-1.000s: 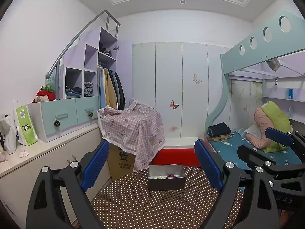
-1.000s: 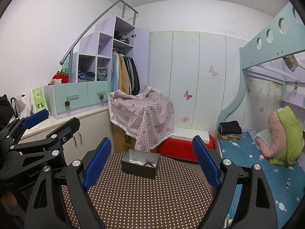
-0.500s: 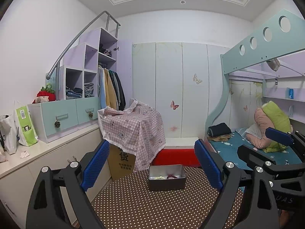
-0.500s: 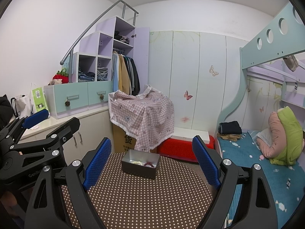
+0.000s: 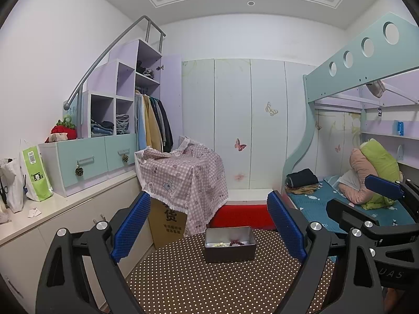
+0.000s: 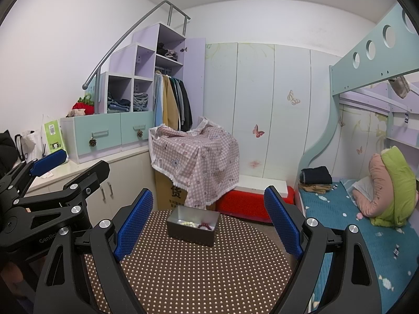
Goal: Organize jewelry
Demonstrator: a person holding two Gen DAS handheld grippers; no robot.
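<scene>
A dark grey metal box (image 5: 230, 243) stands at the far side of a round brown dotted table (image 5: 209, 282). Inside lie a dark red bead bracelet (image 5: 237, 243) and pale beads (image 5: 219, 245). The box (image 6: 193, 224) shows in the right wrist view too, with the red bracelet (image 6: 205, 226) and pale beads (image 6: 187, 222). My left gripper (image 5: 208, 227) is open and empty, held above the table short of the box. My right gripper (image 6: 208, 222) is open and empty, also short of the box. Each gripper shows at the edge of the other's view.
A cardboard box under a pink checked cloth (image 5: 183, 172) stands behind the table. A red bin (image 5: 243, 214) sits on the floor beyond. A white counter with drawers (image 5: 86, 157) runs along the left. A bunk bed (image 5: 366, 204) is on the right.
</scene>
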